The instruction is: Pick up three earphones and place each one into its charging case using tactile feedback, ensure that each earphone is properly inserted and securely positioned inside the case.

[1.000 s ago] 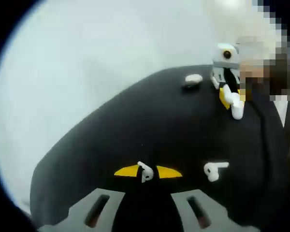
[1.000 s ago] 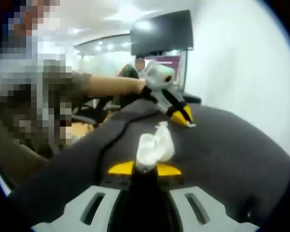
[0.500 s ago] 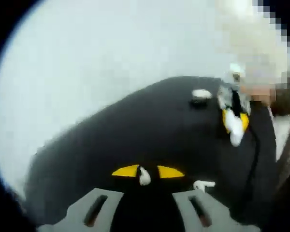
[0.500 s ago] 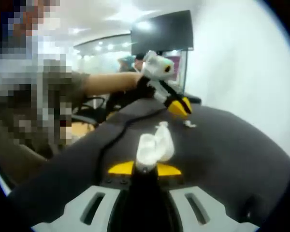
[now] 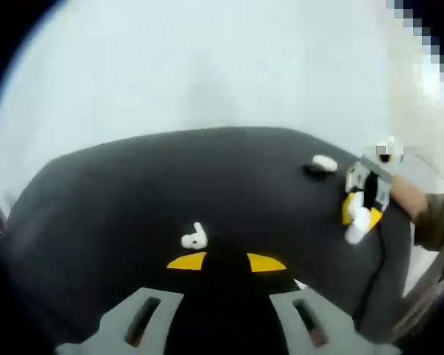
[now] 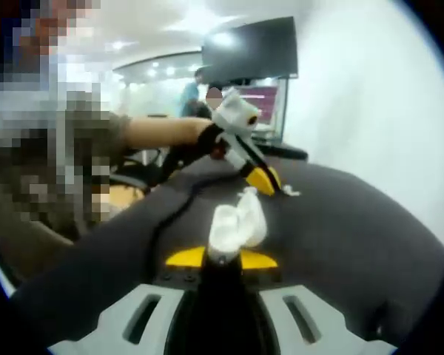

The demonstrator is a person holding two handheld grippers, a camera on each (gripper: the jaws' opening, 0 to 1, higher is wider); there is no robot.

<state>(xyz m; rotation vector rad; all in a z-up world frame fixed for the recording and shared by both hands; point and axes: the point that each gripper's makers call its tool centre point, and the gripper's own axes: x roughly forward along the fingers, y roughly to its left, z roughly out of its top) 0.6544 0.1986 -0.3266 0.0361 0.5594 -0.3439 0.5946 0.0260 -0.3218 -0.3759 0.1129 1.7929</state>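
My left gripper (image 5: 227, 262) stands open over the black tabletop (image 5: 133, 192), with nothing between its yellow tips. A white earphone (image 5: 194, 238) lies on the cloth just ahead of its left tip. A sliver of another earphone (image 5: 300, 285) peeks out by the right jaw. My right gripper (image 6: 222, 259) is shut on an open white charging case (image 6: 235, 218). It also enters the left gripper view, where the right gripper (image 5: 359, 211) carries that case (image 5: 357, 223). In the right gripper view the left gripper (image 6: 260, 177) points down at the table beside an earphone (image 6: 289, 191).
A second white case (image 5: 324, 163) sits near the table's far edge. A person's forearm (image 6: 159, 133) reaches in from the left behind the left gripper. A dark monitor (image 6: 251, 48) hangs on the wall beyond, and a dark cable (image 6: 163, 214) crosses the cloth.
The earphone that sat between my left gripper's tips now lies on the cloth ahead of them. The left gripper rose, then dipped back toward the table. The right gripper holds the case unmoved.
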